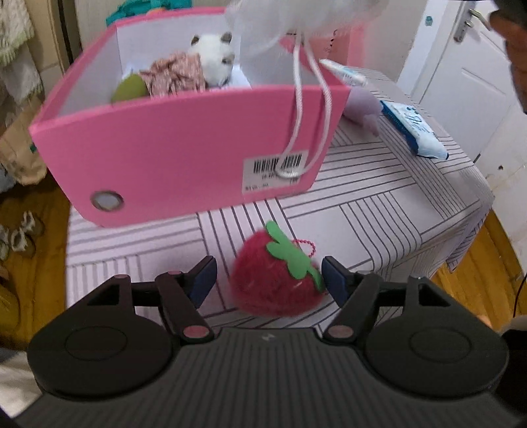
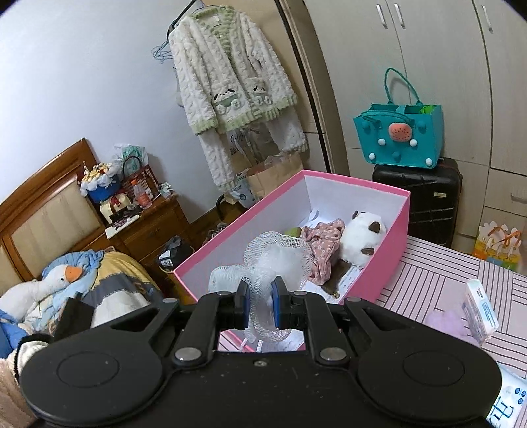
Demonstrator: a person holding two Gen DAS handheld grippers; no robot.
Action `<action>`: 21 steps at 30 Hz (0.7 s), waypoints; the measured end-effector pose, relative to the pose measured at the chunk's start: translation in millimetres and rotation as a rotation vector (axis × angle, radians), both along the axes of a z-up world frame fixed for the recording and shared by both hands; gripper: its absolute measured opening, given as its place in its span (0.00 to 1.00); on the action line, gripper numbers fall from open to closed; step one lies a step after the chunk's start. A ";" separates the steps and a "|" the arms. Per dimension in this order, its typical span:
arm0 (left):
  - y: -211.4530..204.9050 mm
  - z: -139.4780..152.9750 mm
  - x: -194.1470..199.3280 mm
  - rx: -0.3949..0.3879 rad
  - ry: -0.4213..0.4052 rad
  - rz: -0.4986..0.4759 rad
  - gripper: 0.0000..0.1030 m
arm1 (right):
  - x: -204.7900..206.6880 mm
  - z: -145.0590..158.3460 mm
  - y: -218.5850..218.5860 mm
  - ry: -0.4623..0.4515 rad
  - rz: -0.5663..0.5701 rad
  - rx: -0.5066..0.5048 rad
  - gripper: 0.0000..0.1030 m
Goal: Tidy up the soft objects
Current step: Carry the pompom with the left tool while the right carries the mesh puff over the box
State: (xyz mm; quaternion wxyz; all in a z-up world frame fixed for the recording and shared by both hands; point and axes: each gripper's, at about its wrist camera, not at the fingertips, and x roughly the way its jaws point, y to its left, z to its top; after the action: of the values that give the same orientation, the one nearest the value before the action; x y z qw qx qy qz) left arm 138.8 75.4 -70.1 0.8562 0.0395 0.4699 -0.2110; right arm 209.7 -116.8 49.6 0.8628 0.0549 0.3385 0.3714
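A pink box (image 1: pixel 184 148) stands on the striped tablecloth; it also shows in the right wrist view (image 2: pixel 393 230). Inside lie a white plush toy (image 2: pixel 360 240), a floral cloth (image 2: pixel 321 242) and a green soft item (image 1: pixel 129 88). My right gripper (image 2: pixel 260 299) is shut on a white mesh bath pouf (image 2: pixel 280 260) and holds it above the box's near end. The pouf (image 1: pixel 296 16) and its white cord (image 1: pixel 298 98) hang at the top of the left wrist view. My left gripper (image 1: pixel 268 280) is open around a red plush strawberry (image 1: pixel 276 280) on the table.
A purple soft item (image 1: pixel 362 105), a blue-and-white pack (image 1: pixel 411 128) and a tube (image 1: pixel 346 74) lie on the table (image 1: pixel 378 204) right of the box. The table's edge drops off to the right. A teal bag (image 2: pixel 400 135) sits on a black suitcase (image 2: pixel 425 197) behind.
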 end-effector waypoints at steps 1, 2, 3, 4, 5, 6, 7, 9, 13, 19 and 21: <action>0.1 -4.3 1.6 -0.011 0.017 0.014 0.66 | -0.4 -0.2 0.6 -0.002 0.001 -0.002 0.16; 1.1 -5.8 0.6 -0.026 0.003 0.029 0.59 | -0.8 -0.5 1.3 -0.003 0.002 -0.004 0.16; 0.4 -5.5 -0.5 -0.023 -0.006 0.033 0.50 | -0.9 -0.6 2.3 -0.002 0.003 -0.006 0.16; 0.4 -4.8 -0.5 -0.019 -0.007 0.038 0.46 | -0.4 -0.7 2.6 0.000 0.006 -0.008 0.16; 1.0 -3.5 -0.4 -0.026 -0.007 0.027 0.44 | 0.5 -0.8 3.4 0.003 0.008 -0.009 0.16; 1.6 -2.2 0.4 -0.031 -0.002 0.018 0.42 | 1.8 -1.0 3.7 0.007 0.011 -0.011 0.16; 1.8 0.2 0.4 -0.028 -0.001 0.015 0.41 | 2.1 -1.4 3.8 0.009 0.013 -0.014 0.16; 3.3 9.2 -0.1 -0.025 -0.009 0.003 0.41 | 3.7 -2.0 3.5 0.014 0.014 -0.021 0.16; 12.6 48.3 4.3 -0.061 -0.032 -0.007 0.41 | 8.2 -2.3 2.7 0.033 0.012 -0.029 0.16; 28.2 120.8 24.7 -0.114 -0.126 -0.020 0.42 | 22.7 12.9 4.0 0.040 0.005 -0.006 0.16; 29.4 139.9 34.3 -0.109 -0.186 -0.011 0.43 | 28.4 21.8 6.2 0.025 -0.002 -0.003 0.16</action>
State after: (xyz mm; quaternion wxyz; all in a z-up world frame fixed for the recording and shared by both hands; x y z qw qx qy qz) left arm 173.2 104.8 69.9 0.8958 0.0149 0.3761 -0.2364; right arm 238.0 -110.6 71.4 0.8590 0.0585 0.3499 0.3691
